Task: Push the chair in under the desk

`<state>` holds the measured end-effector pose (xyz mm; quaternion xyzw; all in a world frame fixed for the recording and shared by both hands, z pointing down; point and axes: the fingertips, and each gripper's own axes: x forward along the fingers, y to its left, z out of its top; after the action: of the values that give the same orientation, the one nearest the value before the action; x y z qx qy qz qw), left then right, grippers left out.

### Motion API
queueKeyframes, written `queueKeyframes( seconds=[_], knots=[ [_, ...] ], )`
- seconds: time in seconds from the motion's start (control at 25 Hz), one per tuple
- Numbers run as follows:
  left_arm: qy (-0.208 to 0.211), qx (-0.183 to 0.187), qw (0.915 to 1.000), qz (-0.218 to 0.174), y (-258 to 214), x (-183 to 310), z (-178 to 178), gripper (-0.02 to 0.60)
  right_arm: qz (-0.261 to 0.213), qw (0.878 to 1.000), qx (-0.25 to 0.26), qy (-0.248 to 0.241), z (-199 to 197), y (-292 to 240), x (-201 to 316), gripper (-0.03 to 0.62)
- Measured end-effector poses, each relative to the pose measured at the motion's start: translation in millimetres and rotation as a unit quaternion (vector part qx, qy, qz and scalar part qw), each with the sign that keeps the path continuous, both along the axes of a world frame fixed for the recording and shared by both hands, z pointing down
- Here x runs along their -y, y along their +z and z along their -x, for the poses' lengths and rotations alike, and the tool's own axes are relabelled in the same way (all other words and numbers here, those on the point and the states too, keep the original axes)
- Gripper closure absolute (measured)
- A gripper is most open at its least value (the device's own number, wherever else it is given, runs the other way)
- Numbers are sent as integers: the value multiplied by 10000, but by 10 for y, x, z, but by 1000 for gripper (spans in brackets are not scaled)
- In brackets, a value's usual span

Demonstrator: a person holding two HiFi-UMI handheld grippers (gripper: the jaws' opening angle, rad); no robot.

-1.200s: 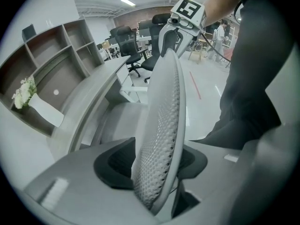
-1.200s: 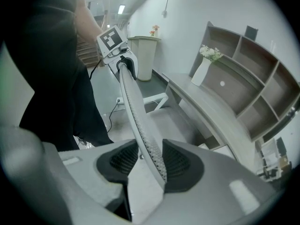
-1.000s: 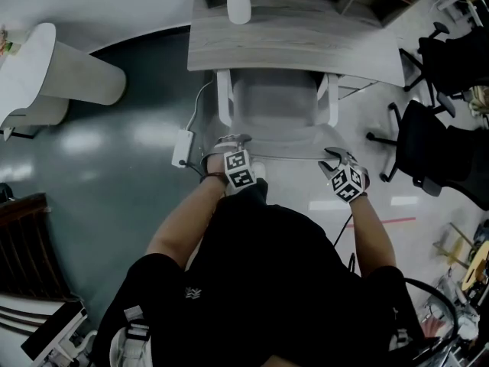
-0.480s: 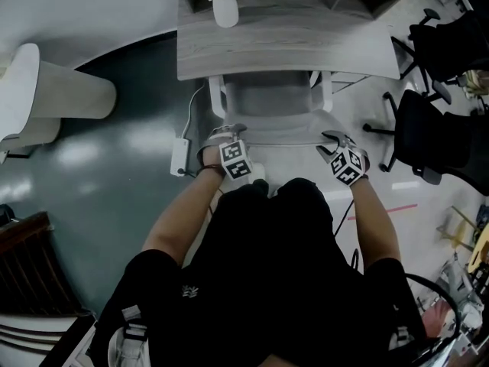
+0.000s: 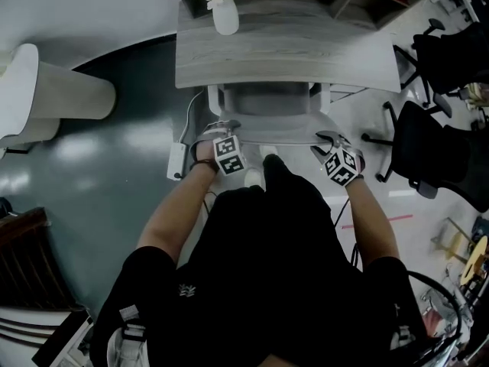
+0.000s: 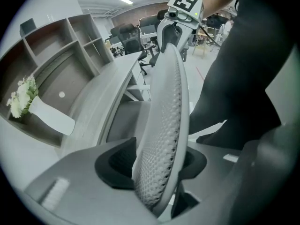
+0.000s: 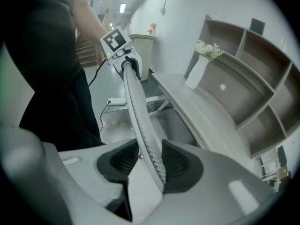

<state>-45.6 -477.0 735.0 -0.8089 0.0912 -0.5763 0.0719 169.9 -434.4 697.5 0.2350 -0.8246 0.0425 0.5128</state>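
The white mesh chair stands with its seat partly under the grey wooden desk. Both grippers hold the top edge of its backrest. My left gripper is at the backrest's left end, my right gripper at its right end. In the left gripper view the mesh backrest fills the gap of the left gripper, pads against it. In the right gripper view the right gripper has its jaws closing on the thin backrest edge. The chair's base is hidden.
A white vase of flowers stands on the desk's back left. A white power strip with cable lies on the floor left of the chair. A pale bin lies at far left. Black office chairs crowd the right.
The chair has slid farther under the desk, so less of its seat shows. Both grippers have moved forward with the backrest, still holding it.
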Motion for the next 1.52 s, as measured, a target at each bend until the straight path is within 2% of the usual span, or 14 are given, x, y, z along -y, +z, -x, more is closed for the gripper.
queueKeyframes(
  seconds=[0.16, 0.32, 0.4, 0.52, 0.64, 0.72, 0.8, 0.96, 1.04, 1.12, 1.24, 1.32, 1.4, 1.52],
  knots=[
    [-12, 88, 10000, 35, 35, 20, -16, 379, -3, 10000, 0, -66, -24, -5, 3, 439],
    [123, 111, 9993, 324, 39, -31, -9, 377, 571, 9979, 218, -212, 0, -28, -35, 439],
    [272, -124, 9984, 470, -10, -83, -32, 377, 973, 9930, 559, -374, 24, -78, -84, 437],
    [479, -735, 9917, 935, -246, -196, -78, 377, 1272, 9792, 1519, -446, 105, -338, -29, 436],
    [465, -1366, 9803, 1347, -541, -246, -151, 370, 734, 9688, 2367, -12, 106, -753, 374, 436],
    [294, -1760, 9733, 1441, -708, -184, -210, 350, 151, 9657, 2562, 389, 45, -946, 697, 437],
    [-31, -2302, 9641, 1325, -921, -16, -274, 367, -306, 9612, 2631, 766, -37, -1056, 960, 447],
    [-951, -3504, 9291, 709, -1526, 533, -309, 416, -745, 9356, 3149, 1410, -162, -1310, 1263, 468],
    [-1383, -3784, 9152, 109, -1743, 846, -247, 465, -929, 9242, 3258, 1764, -269, -1381, 1381, 488],
    [-1891, -4016, 8952, -404, -1907, 1107, -152, 525, -1043, 9108, 3376, 2136, -376, -1421, 1475, 511],
    [-2558, -4233, 8653, -807, -2004, 1345, -35, 575, -1103, 8901, 3551, 2634, -537, -1447, 1576, 542],
    [-2801, -4057, 8644, -989, -1914, 1427, 6, 575, -1182, 8889, 3455, 2766, -614, -1422, 1608, 573],
    [-3066, -3780, 8661, -1142, -1764, 1491, 76, 575, -1306, 8986, 3124, 2790, -666, -1334, 1612, 592],
    [-3462, -3677, 8556, -1138, -1646, 1531, 152, 575, -1313, 8954, 2998, 3018, -767, -1218, 1609, 592]
  ],
)
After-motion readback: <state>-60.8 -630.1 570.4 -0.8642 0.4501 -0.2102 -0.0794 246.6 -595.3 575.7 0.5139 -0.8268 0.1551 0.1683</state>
